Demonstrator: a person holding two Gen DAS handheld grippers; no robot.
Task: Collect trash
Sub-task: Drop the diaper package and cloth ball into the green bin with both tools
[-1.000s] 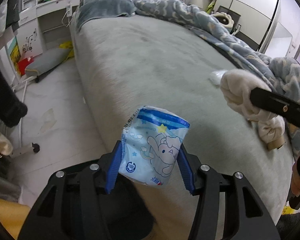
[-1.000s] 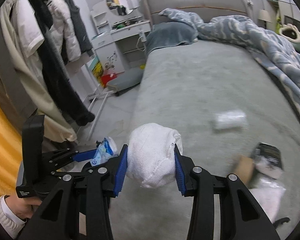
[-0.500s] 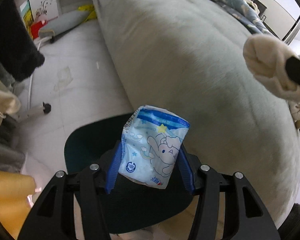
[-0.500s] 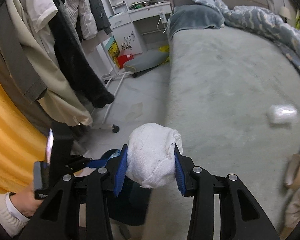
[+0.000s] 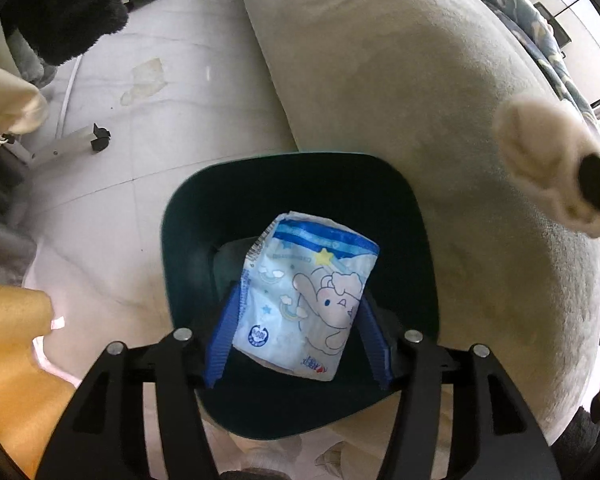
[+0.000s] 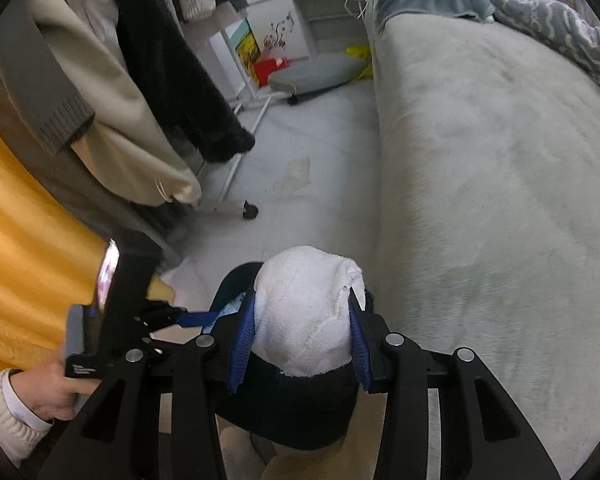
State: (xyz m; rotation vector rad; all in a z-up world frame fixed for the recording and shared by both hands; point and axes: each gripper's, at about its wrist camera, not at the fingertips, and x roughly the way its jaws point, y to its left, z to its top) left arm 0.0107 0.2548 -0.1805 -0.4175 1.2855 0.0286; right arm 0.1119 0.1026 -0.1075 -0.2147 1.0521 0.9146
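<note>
Here the left claw points steeply down over the dark bin, which stands on the floor against the side of the bed. A blue tissue packet with a cartoon print sits between its blue pads. The jaws have just been opening: the right pad now stands clear of the packet, and the left pad lies just beside its edge, so the grip is released. The right claw stays clenched on a white cloth wad, pads pressing both flanks, held above the bin's rim at the bed's edge. A hand in a cream sleeve carries the left tool.
</note>
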